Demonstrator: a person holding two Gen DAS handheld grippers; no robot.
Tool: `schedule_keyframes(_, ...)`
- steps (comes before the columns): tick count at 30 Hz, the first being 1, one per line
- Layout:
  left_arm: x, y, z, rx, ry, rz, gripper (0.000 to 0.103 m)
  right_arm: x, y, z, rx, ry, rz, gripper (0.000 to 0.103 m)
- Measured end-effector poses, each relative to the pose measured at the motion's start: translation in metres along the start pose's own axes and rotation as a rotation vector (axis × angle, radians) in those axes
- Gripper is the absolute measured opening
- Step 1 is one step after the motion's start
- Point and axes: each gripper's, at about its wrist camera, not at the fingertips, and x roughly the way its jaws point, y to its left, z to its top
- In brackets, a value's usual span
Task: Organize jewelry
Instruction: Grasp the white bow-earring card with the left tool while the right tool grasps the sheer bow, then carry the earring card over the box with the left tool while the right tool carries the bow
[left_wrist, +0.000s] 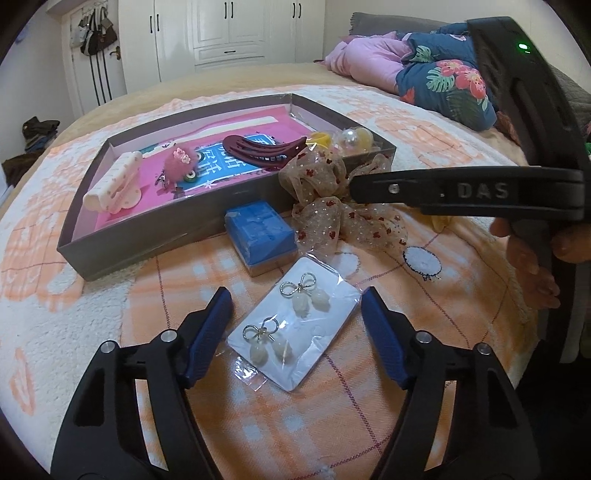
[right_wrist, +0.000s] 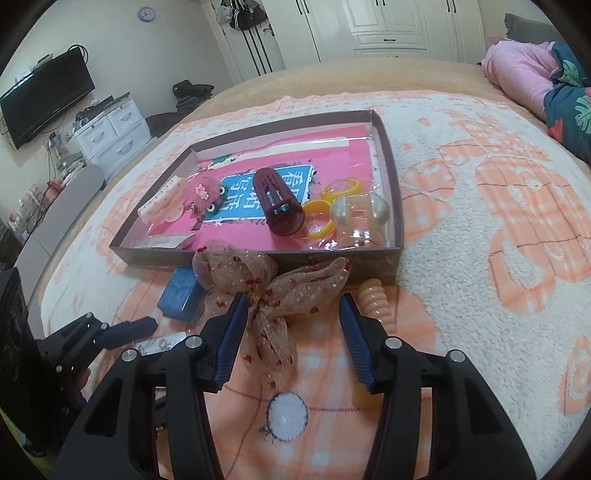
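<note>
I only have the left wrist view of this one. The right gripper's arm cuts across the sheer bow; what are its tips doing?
Observer: The right gripper straddles the sheer bow; the left pad touches its fabric, the right stands clear.
Operator: Anything hidden behind that arm?
Observer: A ribbed peach clip lies on the blanket, beside the right pad.
Operator: What's left of the gray box?
Observer: A wall-mounted TV above white drawers.
</note>
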Motion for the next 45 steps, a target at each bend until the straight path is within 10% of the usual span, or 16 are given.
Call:
schedule_keyframes(15, -0.003, -0.003, -0.001, 0.009, 0.014, -0.015, 0.058, 0.005, 0.000, 0.002, 0.037, 0.011, 0.068, 0.010)
schedule_keyframes(45, -0.056, 0.036, 0.013, -0.134, -0.116, 0.040, 0.058, -0.062, 0.014, -0.009, 0.007, -0.128, 0.082, 0.007)
